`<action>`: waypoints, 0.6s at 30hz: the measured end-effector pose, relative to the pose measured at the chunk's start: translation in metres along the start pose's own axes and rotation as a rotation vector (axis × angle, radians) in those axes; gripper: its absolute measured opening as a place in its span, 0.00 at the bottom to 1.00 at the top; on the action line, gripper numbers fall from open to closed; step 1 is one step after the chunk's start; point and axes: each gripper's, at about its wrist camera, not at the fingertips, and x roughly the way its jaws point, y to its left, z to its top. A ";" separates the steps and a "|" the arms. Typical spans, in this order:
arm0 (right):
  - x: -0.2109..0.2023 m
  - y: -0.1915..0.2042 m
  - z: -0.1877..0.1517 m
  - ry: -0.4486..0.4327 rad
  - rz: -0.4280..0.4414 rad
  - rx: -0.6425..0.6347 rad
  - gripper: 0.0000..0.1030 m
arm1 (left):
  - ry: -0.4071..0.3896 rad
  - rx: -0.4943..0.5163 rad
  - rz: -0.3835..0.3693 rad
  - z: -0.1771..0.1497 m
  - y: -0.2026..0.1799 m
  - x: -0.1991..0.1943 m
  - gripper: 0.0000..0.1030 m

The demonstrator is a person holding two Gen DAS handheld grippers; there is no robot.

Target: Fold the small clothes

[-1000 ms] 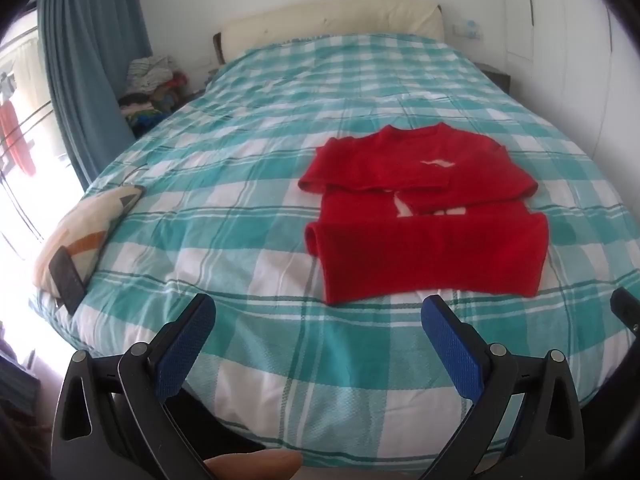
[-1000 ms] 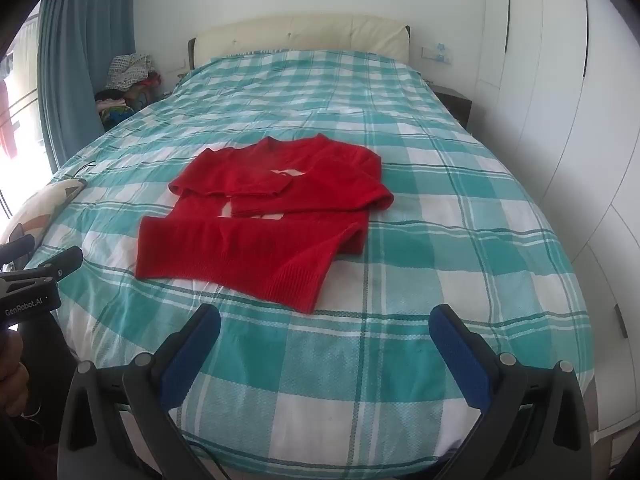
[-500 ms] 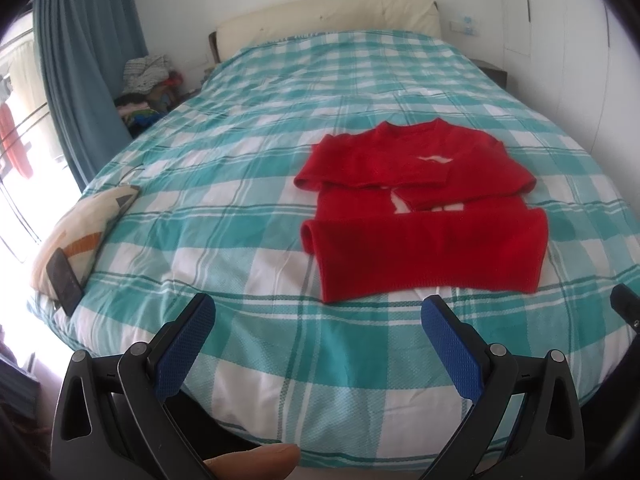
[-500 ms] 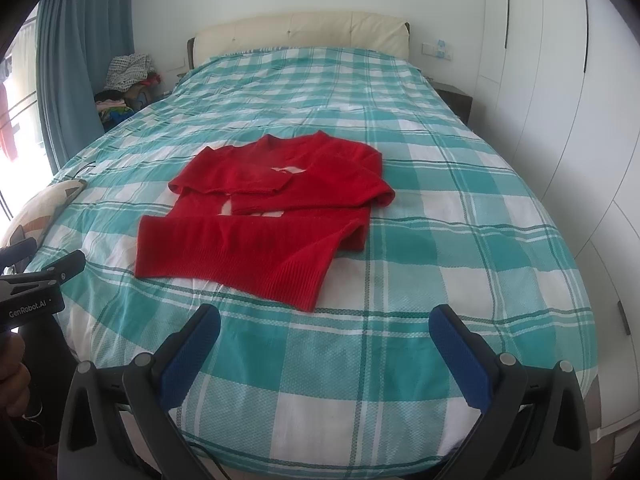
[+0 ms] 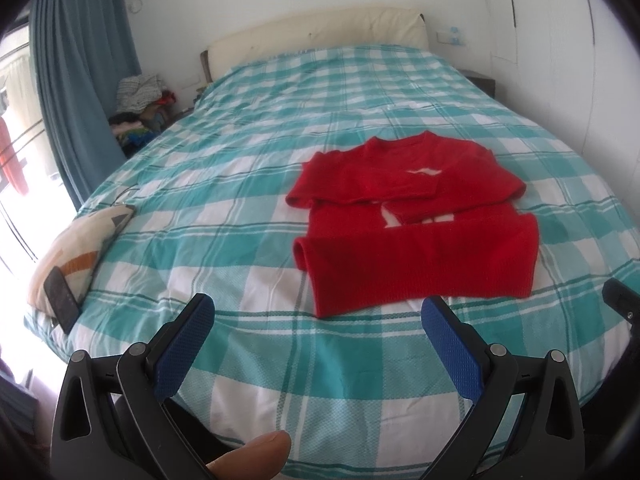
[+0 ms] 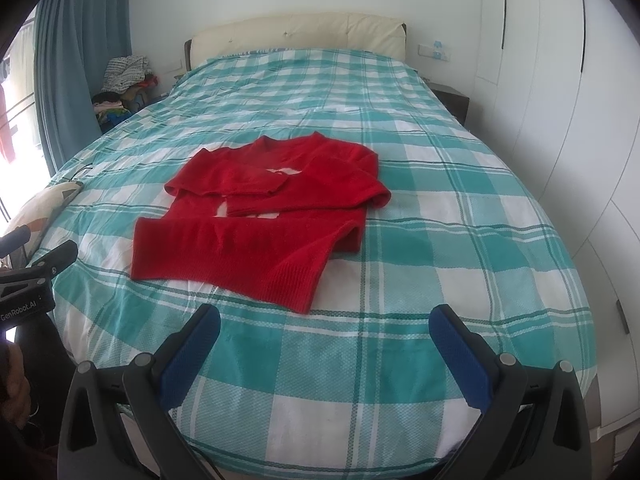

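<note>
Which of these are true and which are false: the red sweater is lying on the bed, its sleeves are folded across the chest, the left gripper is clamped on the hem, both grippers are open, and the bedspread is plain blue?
1. The red sweater lies on the bed. True.
2. Its sleeves are folded across the chest. True.
3. The left gripper is clamped on the hem. False: it hangs short of the sweater, touching nothing.
4. Both grippers are open. True: the right gripper also holds its fingers wide apart and empty.
5. The bedspread is plain blue. False: it is a teal and white check.
</note>
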 end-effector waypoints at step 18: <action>0.002 0.003 0.000 0.010 0.015 -0.003 1.00 | 0.078 -0.031 -0.045 -0.005 0.005 0.009 1.00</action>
